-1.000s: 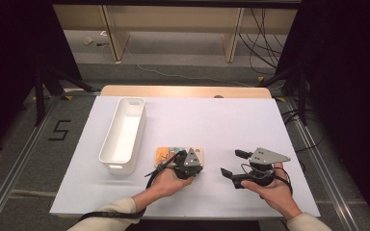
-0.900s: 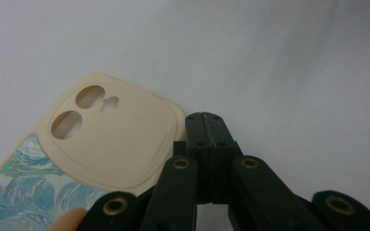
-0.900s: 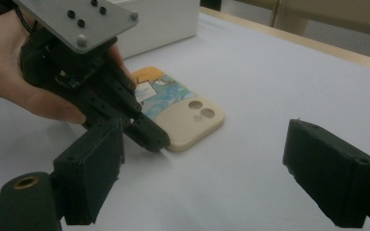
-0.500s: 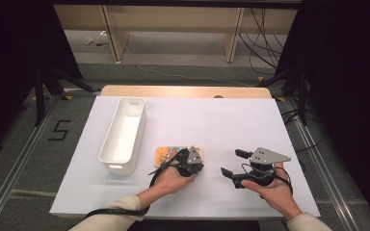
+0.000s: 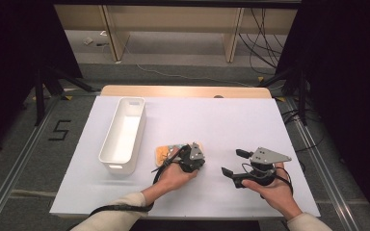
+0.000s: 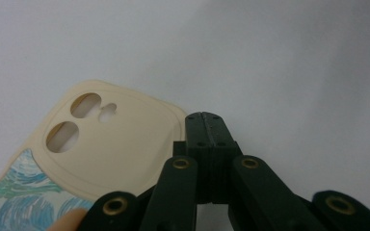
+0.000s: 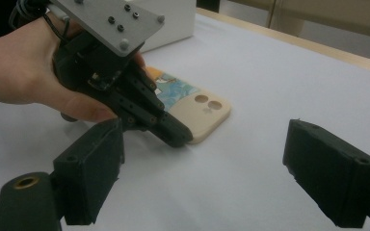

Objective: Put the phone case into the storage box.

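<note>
Where jaws meet, phone case (image 6: 111, 149) edge

On the table (image 5: 221, 120), the bin (image 5: 124, 134) lies at the left. Just right of its near end lies the phone case (image 5: 166, 152). The left gripper (image 5: 192, 159) sits at the case's right edge, and the right gripper (image 5: 234, 163) is farther right, well apart.
</note>
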Demonstrator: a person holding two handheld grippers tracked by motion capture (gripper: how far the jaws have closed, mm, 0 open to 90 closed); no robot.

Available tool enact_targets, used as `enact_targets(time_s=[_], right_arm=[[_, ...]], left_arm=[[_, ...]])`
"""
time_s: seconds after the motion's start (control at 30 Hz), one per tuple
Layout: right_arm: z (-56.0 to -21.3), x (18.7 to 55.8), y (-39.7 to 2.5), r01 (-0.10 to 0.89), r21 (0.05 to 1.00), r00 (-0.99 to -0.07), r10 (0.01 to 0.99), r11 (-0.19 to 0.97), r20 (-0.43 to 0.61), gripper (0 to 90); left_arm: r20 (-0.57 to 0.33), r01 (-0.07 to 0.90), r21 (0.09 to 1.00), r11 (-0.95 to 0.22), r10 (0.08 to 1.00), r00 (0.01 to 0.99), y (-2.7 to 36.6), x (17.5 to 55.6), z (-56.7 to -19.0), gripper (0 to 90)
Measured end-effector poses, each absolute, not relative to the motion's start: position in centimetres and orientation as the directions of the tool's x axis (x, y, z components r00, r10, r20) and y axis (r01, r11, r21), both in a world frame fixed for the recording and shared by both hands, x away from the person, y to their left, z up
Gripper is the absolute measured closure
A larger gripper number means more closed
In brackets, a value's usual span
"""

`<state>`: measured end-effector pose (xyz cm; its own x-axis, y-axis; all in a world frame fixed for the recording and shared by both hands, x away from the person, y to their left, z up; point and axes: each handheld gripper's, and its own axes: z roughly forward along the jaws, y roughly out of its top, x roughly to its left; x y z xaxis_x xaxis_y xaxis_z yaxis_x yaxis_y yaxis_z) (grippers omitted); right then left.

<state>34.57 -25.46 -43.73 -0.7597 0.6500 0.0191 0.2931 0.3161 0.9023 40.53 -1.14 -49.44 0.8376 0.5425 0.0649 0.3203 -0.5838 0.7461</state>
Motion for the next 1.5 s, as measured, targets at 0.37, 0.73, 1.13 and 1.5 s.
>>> enact_targets(time_s=[0.37,0.73,1.13,1.5], right_arm=[[-43.7,34.6,-25.5,0.292,0.902,-0.759,0.651,0.317,0.017,15.5],[-43.6,34.5,-25.6,0.291,0.905,-0.753,0.658,0.309,0.017,15.4],[-43.5,34.6,-25.8,0.291,0.907,-0.743,0.669,0.304,0.014,15.3],[-43.7,34.7,-25.6,0.296,0.904,-0.742,0.67,0.308,0.015,15.3]], left_arm=[[0.069,0.324,0.752,-0.573,0.558,0.827,-1.6,41.3,-49.5,89.9],[0.068,0.305,0.748,-0.589,0.525,0.848,-1.6,41.2,-49.1,82.1],[0.126,0.237,0.742,-0.627,0.477,0.87,-0.5,41.2,-46.4,8.6],[0.119,0.252,0.698,-0.67,0.456,0.882,-0.2,44.6,-46.6,0.0]])
